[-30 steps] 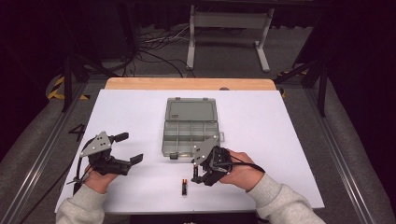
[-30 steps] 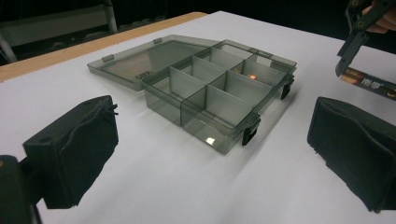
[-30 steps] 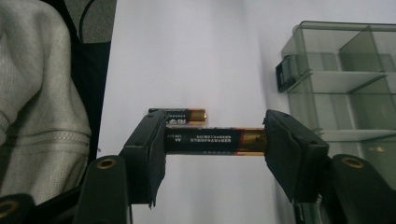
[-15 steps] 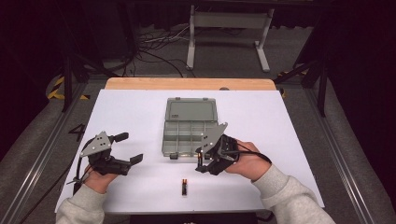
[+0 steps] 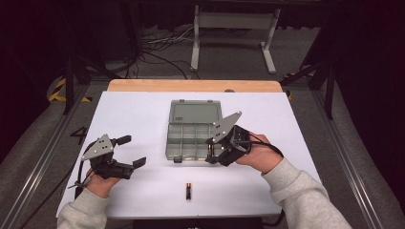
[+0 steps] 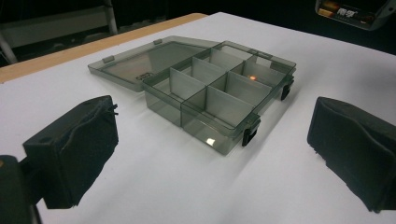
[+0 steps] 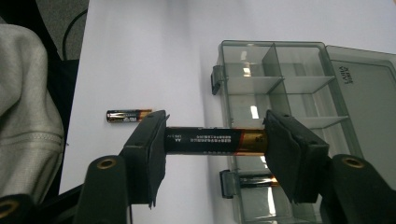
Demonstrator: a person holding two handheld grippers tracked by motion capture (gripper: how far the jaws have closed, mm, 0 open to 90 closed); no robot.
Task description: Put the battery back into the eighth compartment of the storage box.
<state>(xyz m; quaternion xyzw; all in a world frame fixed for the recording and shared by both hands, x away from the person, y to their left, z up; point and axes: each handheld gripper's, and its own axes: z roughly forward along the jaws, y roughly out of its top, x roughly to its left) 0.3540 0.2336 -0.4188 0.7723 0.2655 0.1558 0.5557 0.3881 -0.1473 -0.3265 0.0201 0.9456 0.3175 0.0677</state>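
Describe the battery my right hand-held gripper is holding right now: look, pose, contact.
The held battery is a slim cylinder, black-wrapped with small white print and a copper-gold band toward one end. It spans the right hand-held gripper end to end, one jaw pad pressed against each tip, lying level across that gripper's view. It hangs in the air above the near edge of the open smoky-grey compartment box, touching nothing but the pads.

Black-gold battery [image 7: 215, 141] above open organizer [image 7: 299, 93]

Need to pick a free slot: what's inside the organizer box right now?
One battery lies in a near corner compartment of the box. The other visible compartments look empty; the right gripper and its held battery cover part.
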